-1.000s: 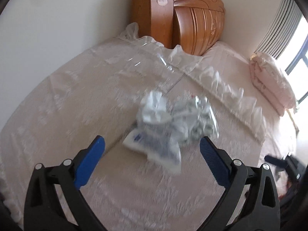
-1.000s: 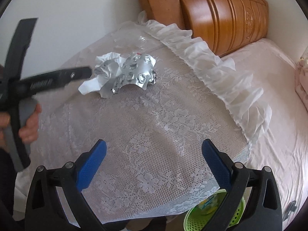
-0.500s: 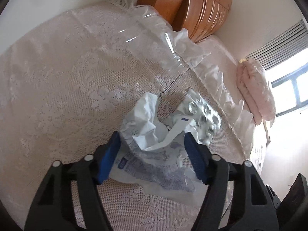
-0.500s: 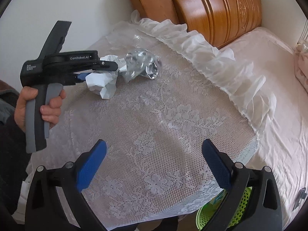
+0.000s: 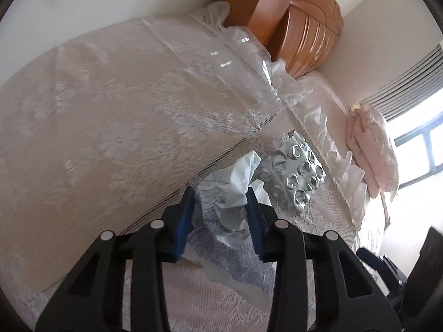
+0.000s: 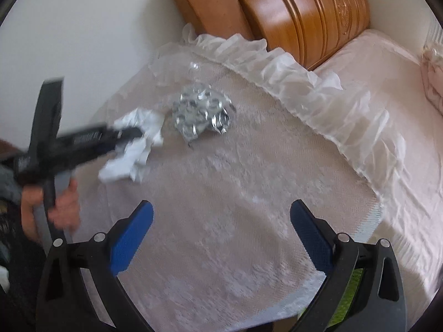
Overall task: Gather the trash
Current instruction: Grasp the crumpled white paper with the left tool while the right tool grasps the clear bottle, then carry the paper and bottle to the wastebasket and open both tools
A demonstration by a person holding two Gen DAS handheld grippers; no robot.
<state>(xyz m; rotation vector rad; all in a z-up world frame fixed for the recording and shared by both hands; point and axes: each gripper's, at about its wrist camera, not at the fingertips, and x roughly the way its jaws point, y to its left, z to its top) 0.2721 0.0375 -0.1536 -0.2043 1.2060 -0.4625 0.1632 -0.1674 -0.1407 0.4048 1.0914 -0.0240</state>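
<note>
A crumpled white printed paper (image 5: 224, 204) sits between the blue pads of my left gripper (image 5: 220, 207), which is shut on it and holds it over the lace-covered table (image 5: 116, 127). In the right wrist view the same paper (image 6: 133, 149) hangs from the left gripper (image 6: 130, 135) just above the table. A crushed silver blister pack (image 5: 293, 177) lies beside it on the lace, and it also shows in the right wrist view (image 6: 202, 116). A clear plastic wrapper (image 5: 243, 55) lies farther back. My right gripper (image 6: 221, 235) is open and empty, near the table's front edge.
A wooden headboard (image 6: 299, 13) stands behind the table. A bed with a pink sheet (image 6: 387, 83) lies to the right, with a folded pink quilt (image 5: 371, 149) on it. A green basket (image 6: 346, 298) shows below the table's front edge. A white wall (image 6: 83, 27) is on the left.
My left gripper closed on the crumpled paper and drew it away from the blister pack, toward the left. My right gripper stayed open and shifted slightly.
</note>
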